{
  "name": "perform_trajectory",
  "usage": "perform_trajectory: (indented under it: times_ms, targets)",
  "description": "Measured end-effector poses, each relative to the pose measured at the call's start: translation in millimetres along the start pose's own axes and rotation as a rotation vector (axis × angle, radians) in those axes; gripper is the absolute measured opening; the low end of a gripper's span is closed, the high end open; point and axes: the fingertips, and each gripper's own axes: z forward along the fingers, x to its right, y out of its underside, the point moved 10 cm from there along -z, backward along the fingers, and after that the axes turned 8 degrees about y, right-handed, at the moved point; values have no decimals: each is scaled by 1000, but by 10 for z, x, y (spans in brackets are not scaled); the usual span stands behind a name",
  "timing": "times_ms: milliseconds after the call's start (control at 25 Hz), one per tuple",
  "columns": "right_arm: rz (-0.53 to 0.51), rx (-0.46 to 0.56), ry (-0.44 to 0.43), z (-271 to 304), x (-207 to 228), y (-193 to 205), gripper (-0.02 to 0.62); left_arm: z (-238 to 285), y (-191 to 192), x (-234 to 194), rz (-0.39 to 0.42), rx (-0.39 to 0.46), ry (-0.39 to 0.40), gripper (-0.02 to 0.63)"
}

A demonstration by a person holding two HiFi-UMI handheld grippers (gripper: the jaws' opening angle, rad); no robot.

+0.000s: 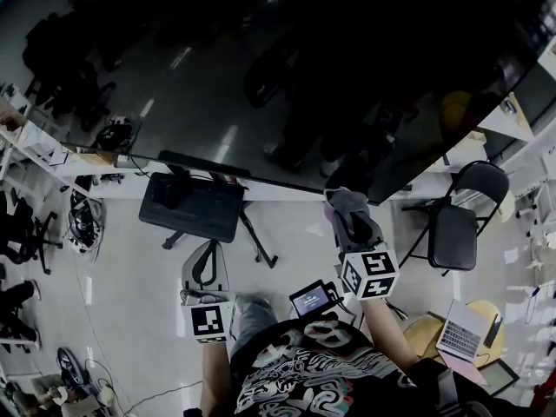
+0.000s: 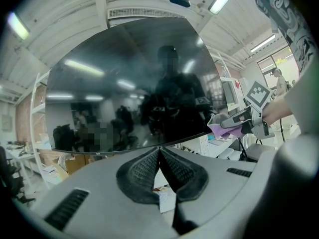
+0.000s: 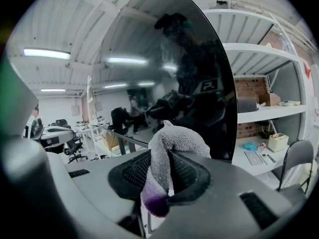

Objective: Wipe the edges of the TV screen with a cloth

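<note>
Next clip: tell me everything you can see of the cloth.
The cloth is grey, fuzzy fabric with a purple end hanging below. Bunched up, it is pinched between the shut jaws of the right gripper, and its folded top bulges past them. It sits at the lower edge of the TV screen, near a corner, and seems to touch it.

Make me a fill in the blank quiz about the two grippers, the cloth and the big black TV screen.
1. The right gripper is shut on a fleecy grey and purple ___.
2. The cloth is held at the ___ edge of the large glossy black TV screen, near its right corner.
3. The left gripper holds nothing, and its jaws are ___.

Missing words: cloth; bottom; shut.
</note>
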Motion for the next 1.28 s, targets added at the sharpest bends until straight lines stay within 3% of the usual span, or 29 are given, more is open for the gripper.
perform_trajectory:
  times_ms: [160, 1280]
  targets:
    - [-3, -3, -3, 26, -23, -2, 112, -20, 23, -31, -24, 29, -14, 17]
    - [-5, -14, -64, 335, -448, -20, 110, -239, 185, -412, -23, -29, -81, 17]
